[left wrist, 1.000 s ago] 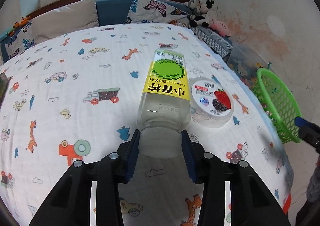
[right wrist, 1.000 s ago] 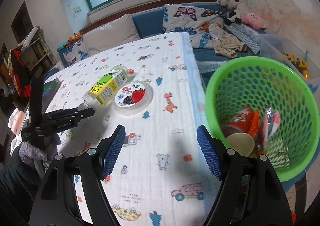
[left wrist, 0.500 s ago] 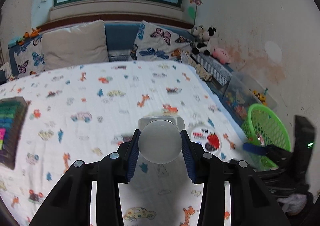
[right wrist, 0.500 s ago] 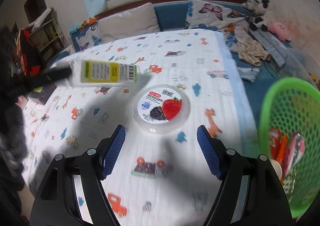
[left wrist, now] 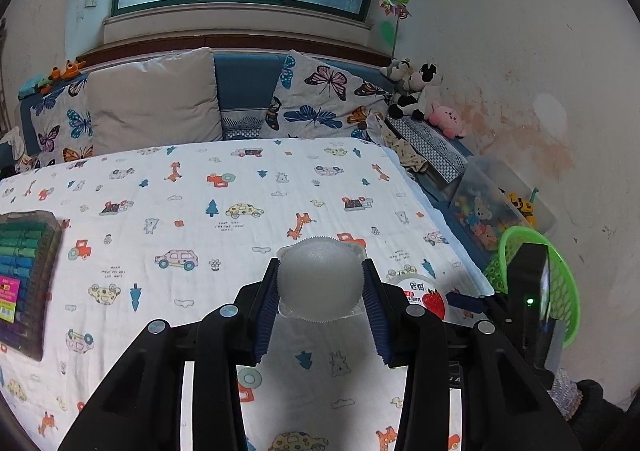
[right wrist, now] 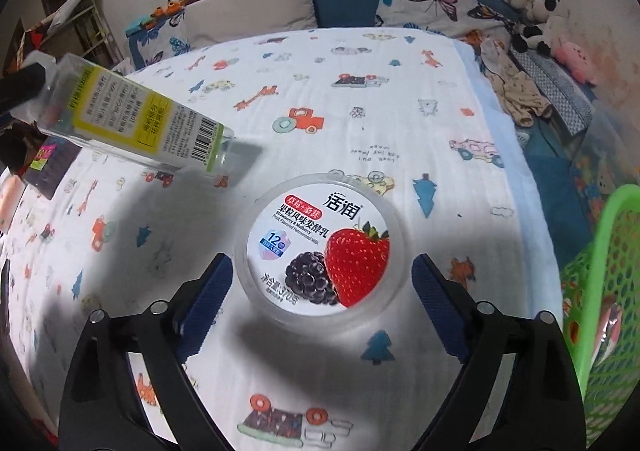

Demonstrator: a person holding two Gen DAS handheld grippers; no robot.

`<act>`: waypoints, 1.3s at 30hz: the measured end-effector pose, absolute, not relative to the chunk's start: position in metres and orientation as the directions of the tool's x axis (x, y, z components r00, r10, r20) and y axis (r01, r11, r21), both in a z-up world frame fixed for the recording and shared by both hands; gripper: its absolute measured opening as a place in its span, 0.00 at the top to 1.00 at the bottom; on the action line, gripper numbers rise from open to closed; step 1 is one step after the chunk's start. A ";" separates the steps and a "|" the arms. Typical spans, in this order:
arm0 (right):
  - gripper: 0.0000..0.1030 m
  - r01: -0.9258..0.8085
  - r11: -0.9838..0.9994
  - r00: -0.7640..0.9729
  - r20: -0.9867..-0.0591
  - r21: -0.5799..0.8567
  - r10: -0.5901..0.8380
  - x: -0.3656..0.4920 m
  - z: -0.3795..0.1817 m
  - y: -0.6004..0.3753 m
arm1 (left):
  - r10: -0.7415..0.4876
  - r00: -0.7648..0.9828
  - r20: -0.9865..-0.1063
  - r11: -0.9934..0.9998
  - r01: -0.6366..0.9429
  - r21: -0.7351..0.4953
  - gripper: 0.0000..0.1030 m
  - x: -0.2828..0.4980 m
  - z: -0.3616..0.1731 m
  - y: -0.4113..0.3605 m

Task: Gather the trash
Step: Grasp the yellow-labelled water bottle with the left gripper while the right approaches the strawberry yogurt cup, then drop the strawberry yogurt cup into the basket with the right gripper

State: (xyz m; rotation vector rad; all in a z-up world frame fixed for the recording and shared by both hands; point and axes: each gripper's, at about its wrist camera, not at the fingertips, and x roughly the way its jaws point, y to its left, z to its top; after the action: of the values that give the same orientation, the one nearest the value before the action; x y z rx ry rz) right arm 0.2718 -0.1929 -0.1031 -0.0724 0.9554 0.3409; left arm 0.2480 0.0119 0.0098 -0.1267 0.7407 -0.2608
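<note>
My left gripper (left wrist: 320, 287) has its blue ribbed fingers (left wrist: 267, 301) clamped on the end of a clear plastic bottle with a yellow label (right wrist: 132, 123); from my left wrist camera I see only its round frosted end (left wrist: 320, 283) squeezed between the pads, and from the right wrist camera the bottle hangs tilted above the bed, clear of the white cartoon-print bedsheet (right wrist: 360, 99). My right gripper (right wrist: 322, 279) has just been opening its jaws and they now stand wide, one on each side of a round clear plastic yogurt tub with a strawberry-and-blackberry lid (right wrist: 320, 247). The tub lies flat on the sheet near the bed's right edge, and neither pad touches it. The green plastic mesh basket (right wrist: 600, 291) stands just off that edge, to the right of the tub, with some wrappers inside. A box of coloured marker pens (left wrist: 22, 275) lies at the far left of the bed.
</note>
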 end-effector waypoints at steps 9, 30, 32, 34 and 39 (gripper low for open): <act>0.12 -0.299 0.952 0.536 -0.814 0.064 0.223 0.277 -0.110 -0.187 | -0.272 0.711 -0.649 0.962 0.203 -0.181 0.62 0.255 0.013 0.005; 0.12 -0.076 0.989 0.709 -0.690 0.127 0.143 0.192 -0.035 -0.309 | -0.309 0.697 -0.647 0.948 0.279 -0.151 0.62 0.240 0.035 -0.034; 0.12 -0.028 0.993 0.715 -0.692 0.117 0.102 0.186 -0.032 -0.334 | -0.325 0.692 -0.645 0.942 0.295 -0.159 0.62 0.238 0.039 -0.042; 0.12 0.026 0.994 0.715 -0.697 0.106 0.056 0.182 -0.032 -0.362 | -0.335 0.690 -0.642 0.938 0.309 -0.158 0.62 0.236 0.043 -0.052; 0.12 0.108 0.987 0.693 -0.721 0.121 0.012 0.175 -0.035 -0.417 | -0.373 0.683 -0.628 0.921 0.353 -0.163 0.62 0.233 0.056 -0.077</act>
State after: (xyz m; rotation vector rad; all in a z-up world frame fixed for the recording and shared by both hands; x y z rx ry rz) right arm 0.1748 -0.4169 -0.0352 0.1584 0.8038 -0.0540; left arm 0.2330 -0.0767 0.0558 -0.0295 0.7100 -0.4071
